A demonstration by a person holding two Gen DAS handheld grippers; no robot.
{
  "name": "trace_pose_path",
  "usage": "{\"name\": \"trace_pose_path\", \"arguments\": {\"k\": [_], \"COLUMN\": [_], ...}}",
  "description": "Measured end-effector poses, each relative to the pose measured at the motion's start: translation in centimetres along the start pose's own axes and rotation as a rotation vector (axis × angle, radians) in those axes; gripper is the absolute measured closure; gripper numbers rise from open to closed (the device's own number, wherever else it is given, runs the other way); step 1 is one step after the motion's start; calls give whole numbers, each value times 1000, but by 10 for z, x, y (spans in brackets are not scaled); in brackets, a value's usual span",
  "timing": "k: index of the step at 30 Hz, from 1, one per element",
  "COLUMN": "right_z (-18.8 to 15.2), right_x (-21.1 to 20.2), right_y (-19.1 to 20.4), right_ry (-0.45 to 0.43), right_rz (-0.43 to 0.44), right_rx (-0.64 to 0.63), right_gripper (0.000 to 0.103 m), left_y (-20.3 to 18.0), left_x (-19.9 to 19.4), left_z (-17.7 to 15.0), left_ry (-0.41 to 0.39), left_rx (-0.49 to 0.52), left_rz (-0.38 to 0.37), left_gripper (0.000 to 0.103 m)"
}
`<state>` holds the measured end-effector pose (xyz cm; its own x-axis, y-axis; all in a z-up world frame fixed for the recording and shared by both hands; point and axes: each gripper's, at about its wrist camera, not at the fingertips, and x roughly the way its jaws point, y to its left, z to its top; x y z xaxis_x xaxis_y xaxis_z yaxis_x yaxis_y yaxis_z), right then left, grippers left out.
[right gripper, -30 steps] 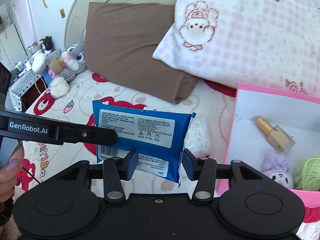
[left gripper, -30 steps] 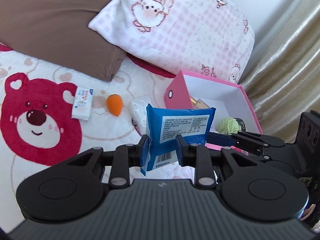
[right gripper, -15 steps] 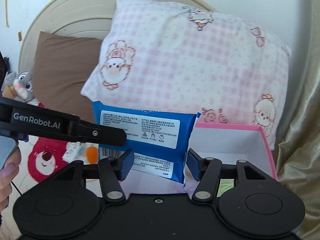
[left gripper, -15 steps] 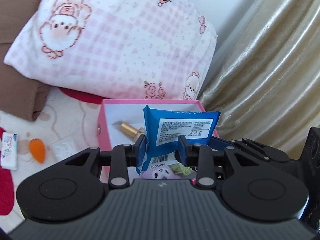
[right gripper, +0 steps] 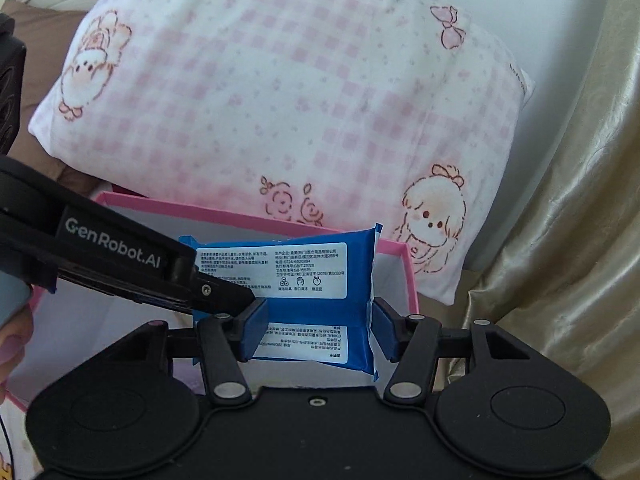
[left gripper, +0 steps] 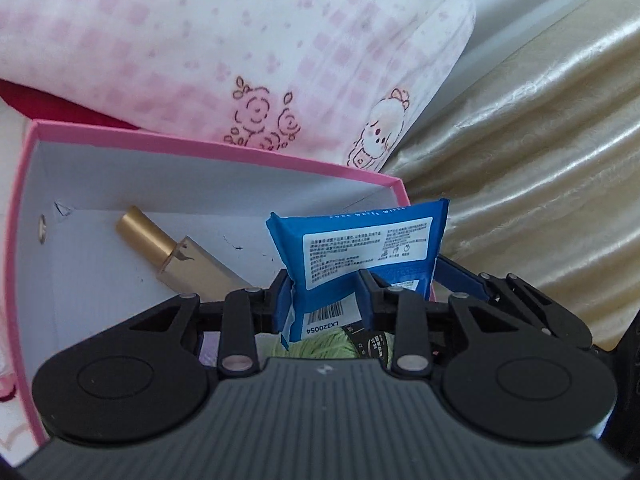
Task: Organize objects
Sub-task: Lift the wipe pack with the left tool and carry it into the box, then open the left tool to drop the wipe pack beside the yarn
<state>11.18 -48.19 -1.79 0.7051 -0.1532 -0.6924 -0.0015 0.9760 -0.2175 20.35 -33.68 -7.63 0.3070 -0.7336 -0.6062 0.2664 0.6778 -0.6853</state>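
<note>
A blue pack of wet wipes [left gripper: 356, 256] is held over the open pink box [left gripper: 208, 150] with a white inside. My left gripper [left gripper: 324, 300] is shut on the pack's near end. My right gripper [right gripper: 316, 328] is shut across the same pack [right gripper: 312, 280], its blue pads pressing both sides. The left gripper's arm reaches in from the left in the right wrist view. In the box lie a gold perfume bottle [left gripper: 176, 256] and a green yarn ball [left gripper: 324, 346], partly hidden by my left gripper.
A pink checked pillow [right gripper: 280, 92] lies right behind the box [right gripper: 200, 212]. A gold curtain [left gripper: 540, 160] hangs at the right. A brown pillow [right gripper: 40, 80] shows at the far left. A hand [right gripper: 12, 340] holds the left gripper.
Both grippers have carried the wipes pack rightward from above the bear blanket to above the pink box and lowered toward its inside. Both stay shut on the pack.
</note>
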Motion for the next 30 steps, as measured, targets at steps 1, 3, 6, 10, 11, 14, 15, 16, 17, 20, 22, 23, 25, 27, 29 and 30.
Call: {"name": "trace_pose_path", "arguments": {"k": [1,3,6,10,11,14,15,16,17,20,22,23,25,27,29,30], "right_z": [-1,-3,-6,-9,-10,-13,-14,-15,-16,-13,-11,-10,-9,-8,-9,-10], "right_x": [5,13,22,32,36,44,44,43,40,25,14,8,-3,-12,-24,-31], "right_y": [0,2,11,15,13,8,9,11,14,23,27,27,26,25,23,22], "right_ry": [12,31,57,81,98,128,127,119,105,60,42,35,33,48,60,57], "right_rz": [-6,-22,-55,-77,-72,-58,-70,-96,-117,-131,-128,-112,-71,-23,53,91], "right_rx": [-14,-52,-127,-159,-144,-94,-93,-101,-113,-136,-123,-102,-42,30,137,172], "right_gripper": [44,46,50,50,50,51,52,54,54,54,53,53,52,52,52,52], "left_y": [2,5,4,5,6,5,3,1,-1,-7,-11,-12,-15,-19,-24,-27], "left_x": [8,19,33,44,45,45,44,41,37,25,13,6,-7,-19,-34,-41], "left_z": [1,2,-1,-3,-2,-2,-2,-1,0,6,7,7,7,7,5,5], "left_ry": [11,30,54,68,66,68,76,78,67,57,50,50,67,102,116,115], "left_rx": [-9,-15,16,17,16,35,55,78,96,103,115,119,133,151,178,196], "left_rz": [0,10,41,60,69,102,111,116,110,110,101,102,112,137,172,181], "left_gripper": [72,71,69,67,66,63,59,53,51,48,48,48,48,48,48,48]}}
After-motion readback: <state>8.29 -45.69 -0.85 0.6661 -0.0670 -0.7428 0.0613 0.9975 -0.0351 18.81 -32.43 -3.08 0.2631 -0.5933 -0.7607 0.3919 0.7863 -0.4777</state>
